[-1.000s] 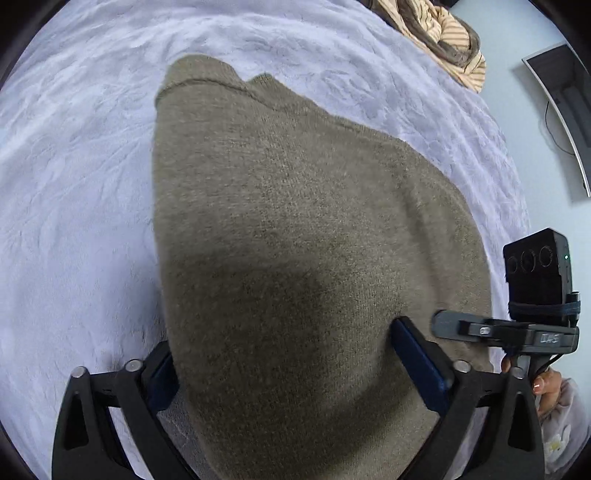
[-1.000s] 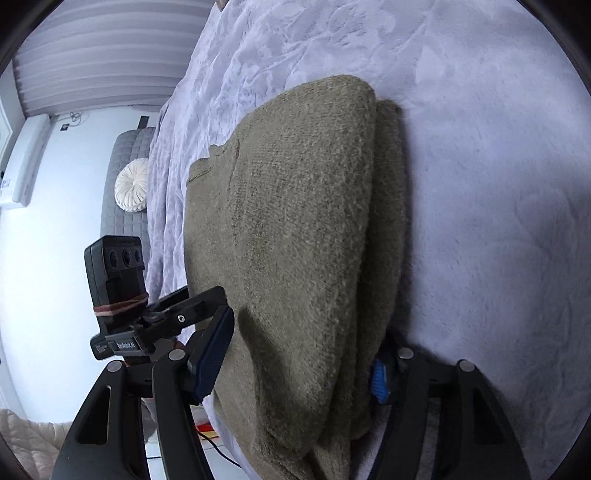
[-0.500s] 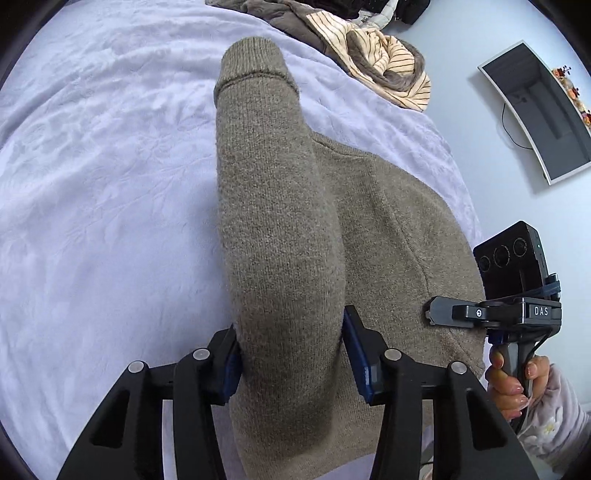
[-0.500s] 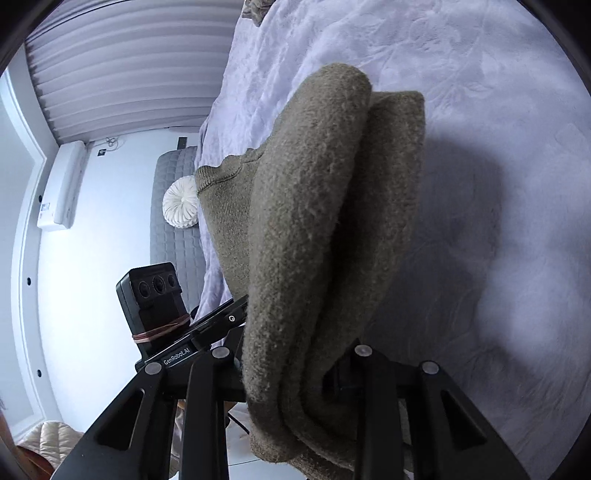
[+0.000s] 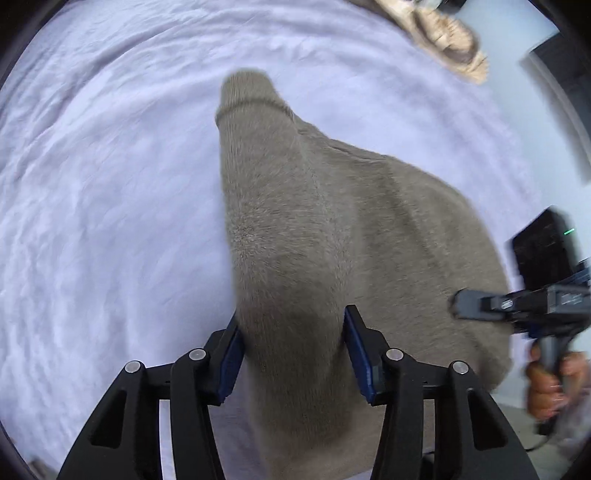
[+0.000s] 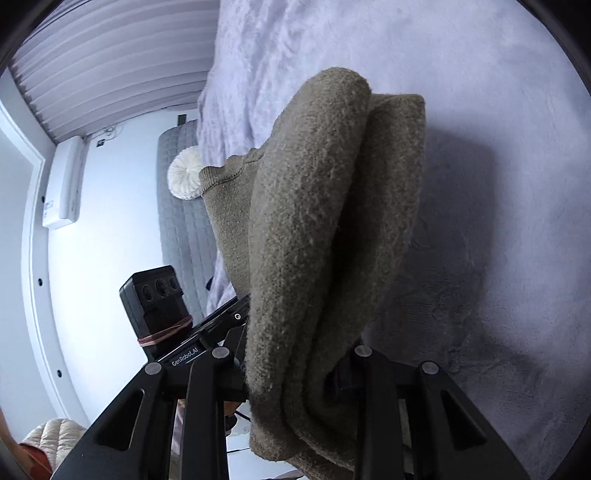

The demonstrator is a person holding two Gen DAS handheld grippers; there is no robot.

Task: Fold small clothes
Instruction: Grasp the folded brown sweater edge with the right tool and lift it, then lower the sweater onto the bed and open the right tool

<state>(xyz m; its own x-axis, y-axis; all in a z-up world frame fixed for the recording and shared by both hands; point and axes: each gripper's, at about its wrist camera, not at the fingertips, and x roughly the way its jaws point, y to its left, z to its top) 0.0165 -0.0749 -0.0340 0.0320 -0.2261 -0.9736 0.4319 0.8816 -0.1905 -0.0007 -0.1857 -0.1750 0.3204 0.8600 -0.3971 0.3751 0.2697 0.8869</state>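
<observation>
An olive-brown knitted sweater lies partly folded on the lavender bedspread. My left gripper points steeply down with its blue pads pressed on a bunched fold of the sweater; its jaws are opening slightly with the knit still between them. My right gripper is shut on a thick doubled edge of the sweater, which hangs lifted above the bed. In the left wrist view the other gripper's body and a hand on its handle show at the right.
A striped garment pile lies at the bed's far end, near a dark screen. Beyond the bed's edge stand a grey sofa with a round white cushion and a white wall unit.
The left jaws went from wide around the sweater to closed on a narrow fold. Both grippers rose and moved across the bed, lifting the sweater's edge off the bedspread.
</observation>
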